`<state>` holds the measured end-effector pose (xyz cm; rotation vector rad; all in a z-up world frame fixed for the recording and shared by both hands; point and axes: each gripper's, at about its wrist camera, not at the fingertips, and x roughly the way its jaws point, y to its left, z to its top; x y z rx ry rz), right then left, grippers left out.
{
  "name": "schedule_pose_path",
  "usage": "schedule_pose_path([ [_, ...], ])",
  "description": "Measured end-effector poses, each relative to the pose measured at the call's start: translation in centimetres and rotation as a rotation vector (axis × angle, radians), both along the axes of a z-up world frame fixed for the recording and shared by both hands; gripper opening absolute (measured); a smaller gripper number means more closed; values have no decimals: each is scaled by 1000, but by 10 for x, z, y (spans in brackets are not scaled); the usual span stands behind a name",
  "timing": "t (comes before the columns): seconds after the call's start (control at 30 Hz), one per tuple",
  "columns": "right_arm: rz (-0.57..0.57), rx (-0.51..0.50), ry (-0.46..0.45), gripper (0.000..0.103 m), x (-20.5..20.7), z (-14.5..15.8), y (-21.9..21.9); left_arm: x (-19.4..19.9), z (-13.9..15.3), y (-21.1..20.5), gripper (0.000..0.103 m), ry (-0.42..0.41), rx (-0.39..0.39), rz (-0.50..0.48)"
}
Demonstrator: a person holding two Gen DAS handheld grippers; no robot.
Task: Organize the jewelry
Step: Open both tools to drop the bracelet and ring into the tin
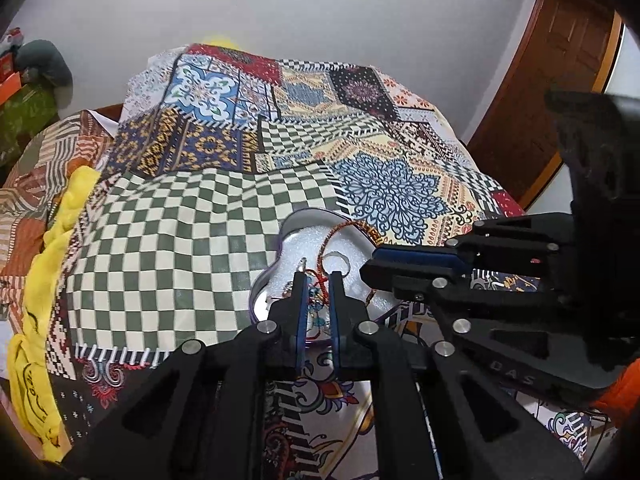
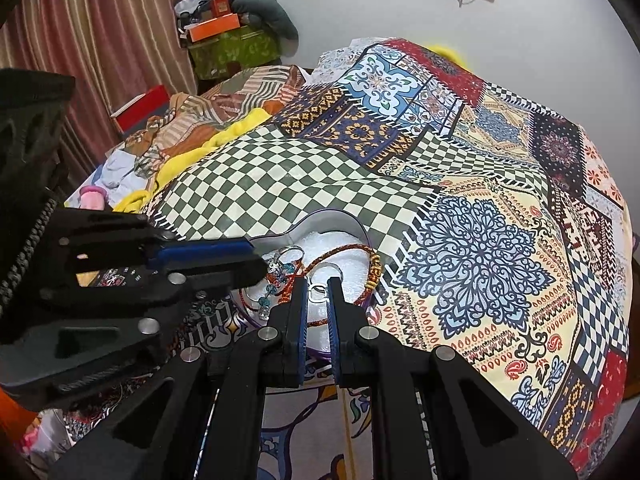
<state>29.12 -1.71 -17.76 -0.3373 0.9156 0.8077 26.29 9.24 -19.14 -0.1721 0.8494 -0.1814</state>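
The jewelry sits tangled in one heart-shaped tray [image 2: 320,216] on the bed [image 2: 480,240]: one braided cord [image 2: 340,249], one beaded piece [image 2: 280,270], one small ring [image 2: 318,290]. Left gripper [image 1: 319,280] is narrowly open around red threads, grip unclear. Right gripper [image 2: 319,286] is narrowly open, straddling the ring. Probably best to pinch one item and lift slowly so nothing snags.

The only legible lettering is "D A S", embossed in spaced capitals on the black body of the right gripper [image 1: 366,268], seen in the left wrist view. The yellow cloth [image 1: 36,392] carries dark script, too small and creased to read.
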Motion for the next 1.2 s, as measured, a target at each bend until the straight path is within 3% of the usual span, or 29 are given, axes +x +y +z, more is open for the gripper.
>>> schedule_pose_path([
  [0.17,9,-11,-1,8,0,-3,4,-9,10,8,22,-46,57,47],
  [0.43,27,-38,-4,8,-2,-9,12,-17,6,19,23,-41,110,81],
  [0.57,36,-62,-28,8,-7,-10,15,-21,4,21,33,-42,118,93],
  [0.77,30,-101,-50,12,-10,-9,17,-25,5,20,35,-39,121,103],
  [0.87,15,-98,-65,21,-12,-4,13,-30,8,21,35,-38,121,113],
  [1.03,-4,-87,-105,22,-22,13,5,-40,20,22,35,-51,120,129],
  [1.2,-28,-37,-170,22,-40,48,-9,-56,51,16,35,-110,135,142],
])
